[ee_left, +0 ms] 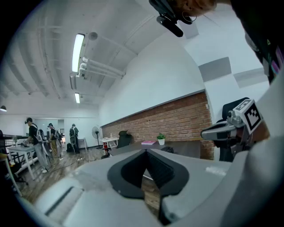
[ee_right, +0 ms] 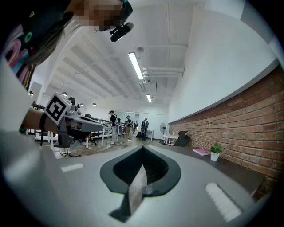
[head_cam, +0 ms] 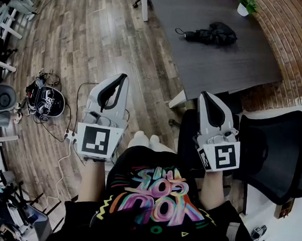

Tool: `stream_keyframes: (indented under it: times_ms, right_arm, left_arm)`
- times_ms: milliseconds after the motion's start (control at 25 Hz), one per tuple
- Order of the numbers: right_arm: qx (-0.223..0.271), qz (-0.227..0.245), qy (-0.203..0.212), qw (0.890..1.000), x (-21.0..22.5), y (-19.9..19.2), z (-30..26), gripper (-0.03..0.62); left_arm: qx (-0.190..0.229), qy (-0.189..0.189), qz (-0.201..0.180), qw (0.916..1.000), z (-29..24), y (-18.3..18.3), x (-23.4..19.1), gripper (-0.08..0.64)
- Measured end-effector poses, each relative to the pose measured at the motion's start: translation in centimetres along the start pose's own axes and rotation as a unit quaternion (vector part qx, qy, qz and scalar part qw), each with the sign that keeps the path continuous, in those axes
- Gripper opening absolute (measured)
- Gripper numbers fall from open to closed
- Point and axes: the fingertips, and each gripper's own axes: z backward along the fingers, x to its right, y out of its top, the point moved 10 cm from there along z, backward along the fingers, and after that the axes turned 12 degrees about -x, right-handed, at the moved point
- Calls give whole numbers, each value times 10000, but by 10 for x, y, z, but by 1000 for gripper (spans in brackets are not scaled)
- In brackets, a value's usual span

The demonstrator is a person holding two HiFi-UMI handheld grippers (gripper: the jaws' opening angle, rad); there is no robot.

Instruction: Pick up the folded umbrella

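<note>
A black folded umbrella [head_cam: 212, 34] lies on the dark table [head_cam: 238, 72], its handle end pointing toward 9 o'clock, well apart from both tools. The left gripper [head_cam: 124, 77] and right gripper [head_cam: 202, 94] hover short of the table's near edge, each with jaws pressed together on nothing. The umbrella sits at 12 o'clock from the right gripper and 2 o'clock from the left. It looks light, with loose, soft cloth over a stiff core, and the bundled middle seems the surest hold.
</note>
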Motion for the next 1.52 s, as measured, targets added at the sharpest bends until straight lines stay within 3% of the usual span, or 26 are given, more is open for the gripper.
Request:
stream_keyframes:
  times_ms: [480, 800, 1040, 1520]
  right_arm:
    - [22, -234, 4, 9997, 16, -15, 4, -2]
    - [-48, -242, 175, 9995, 23, -15, -31, -2]
    - [-106, -210, 188, 9995, 27, -2, -89, -2]
    - [-284, -254, -34, 9993, 37, 47, -243, -2]
  left_arm:
    - [12, 191, -30, 9998, -2, -4, 11, 2]
    - [-19, 254, 66, 9997, -27, -3, -8, 1]
    - [38, 220, 113, 9997, -67, 2, -54, 2]
    - [-38, -72, 68, 9999, -174, 29, -197, 2]
